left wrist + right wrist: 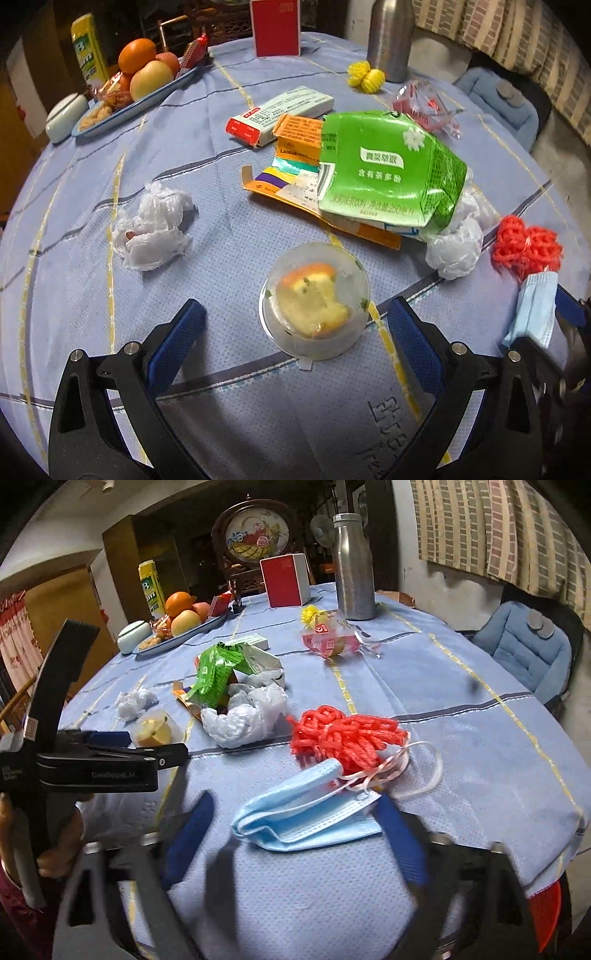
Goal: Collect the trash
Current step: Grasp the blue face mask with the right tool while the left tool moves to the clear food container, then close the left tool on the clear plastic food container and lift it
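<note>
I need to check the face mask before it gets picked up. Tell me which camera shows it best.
The right wrist view: the face mask lies whole and central, folded, ear loops visible, between the right gripper's open fingers. The left wrist view shows only a narrow strip of it at the right edge.

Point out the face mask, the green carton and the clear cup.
Face mask (295,819): right wrist view, folded blue body.
Green carton (384,170): left wrist view, printed front face.
Clear cup (314,299): left wrist view, lid.
</note>
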{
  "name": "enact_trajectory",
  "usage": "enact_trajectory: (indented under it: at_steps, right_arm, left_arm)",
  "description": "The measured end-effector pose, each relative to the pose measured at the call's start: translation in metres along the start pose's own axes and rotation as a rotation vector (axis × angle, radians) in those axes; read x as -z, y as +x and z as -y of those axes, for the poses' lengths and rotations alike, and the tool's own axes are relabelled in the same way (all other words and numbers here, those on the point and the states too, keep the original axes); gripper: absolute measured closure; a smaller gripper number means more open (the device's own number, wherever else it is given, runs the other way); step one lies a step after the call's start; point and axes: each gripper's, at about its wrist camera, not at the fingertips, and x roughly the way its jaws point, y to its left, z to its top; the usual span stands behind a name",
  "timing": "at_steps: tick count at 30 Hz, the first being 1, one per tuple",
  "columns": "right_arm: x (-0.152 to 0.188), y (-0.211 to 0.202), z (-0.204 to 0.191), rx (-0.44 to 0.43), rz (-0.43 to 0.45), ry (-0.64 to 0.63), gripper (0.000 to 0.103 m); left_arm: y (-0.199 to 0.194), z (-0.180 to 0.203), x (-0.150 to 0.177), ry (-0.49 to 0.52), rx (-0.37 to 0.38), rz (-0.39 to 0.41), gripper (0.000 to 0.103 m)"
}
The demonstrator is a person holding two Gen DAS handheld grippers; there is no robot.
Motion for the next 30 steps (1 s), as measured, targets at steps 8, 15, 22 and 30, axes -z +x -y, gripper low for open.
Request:
enact_trajectory:
  at_steps: [8, 15, 22, 30]
  right_arm:
    - [0.003, -0.037, 0.006, -0.101, 0.098, -0.025, 0.074]
    - [0.015, -0.06, 0.011, -0.133, 0.139, -0.019, 0.079]
    - [0.013, -0.084, 0.03, -0.127, 0.192, 0.036, 0.078]
    - [0.022, -0.076, 0.046, -0.143, 0.155, 0.099, 0.078]
  left_arm:
    - [0.001, 0.002, -0.001, -0.001, -0.002, 0.002, 0.006]
    - [0.001, 0.002, -0.001, -0.002, -0.001, 0.002, 0.005]
    - [0.003, 0.001, -0.003, 0.004, 0.007, 0.0, 0.005]
    - [0.005, 0.0, -0.008, 0.073, 0.043, -0.005, 0.005]
